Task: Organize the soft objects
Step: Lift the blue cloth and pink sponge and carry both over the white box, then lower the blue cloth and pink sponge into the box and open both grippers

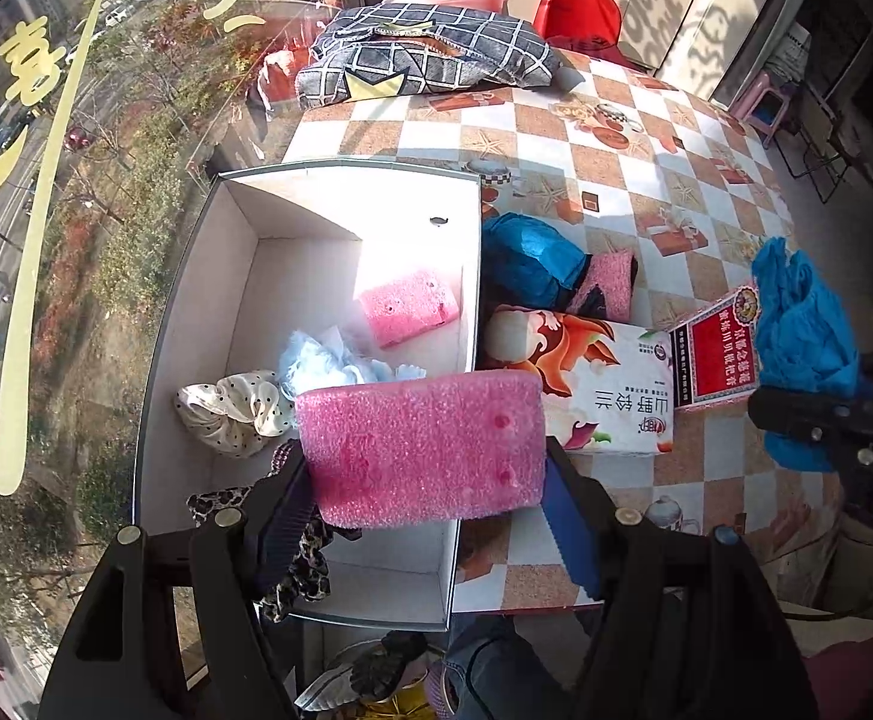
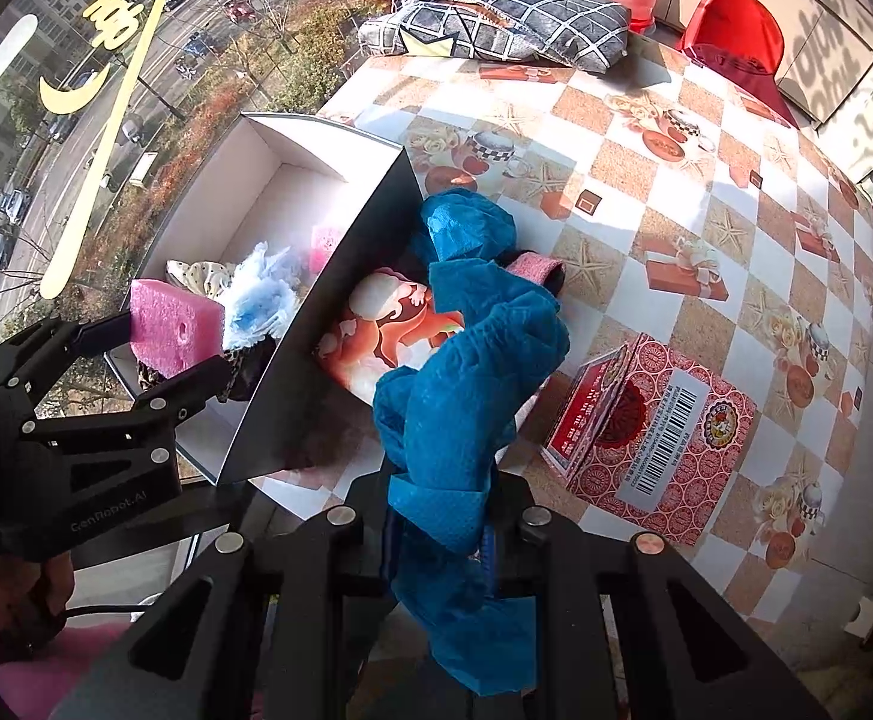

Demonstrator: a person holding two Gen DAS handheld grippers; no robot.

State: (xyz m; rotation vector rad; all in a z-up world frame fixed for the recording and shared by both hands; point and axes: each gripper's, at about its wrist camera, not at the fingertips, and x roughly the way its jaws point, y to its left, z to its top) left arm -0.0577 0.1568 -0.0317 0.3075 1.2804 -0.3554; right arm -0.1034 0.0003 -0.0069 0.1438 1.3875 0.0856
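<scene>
Left tongs point(image 1: 430, 480) grasp pink foam block point(image 1: 424, 444) over white box point(image 1: 316, 192); right tongs point(image 2: 436, 540) clenched on blue cloth point(image 2: 466, 372). Lower foam inside walls before releasing.

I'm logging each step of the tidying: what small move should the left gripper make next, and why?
Probably lower and open the left gripper. It grips the pink foam block above the near end of the white box, where other soft things already lie.

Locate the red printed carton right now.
In the right wrist view the red printed carton lies on the checkered tablecloth, right of the tissue pack.
</scene>
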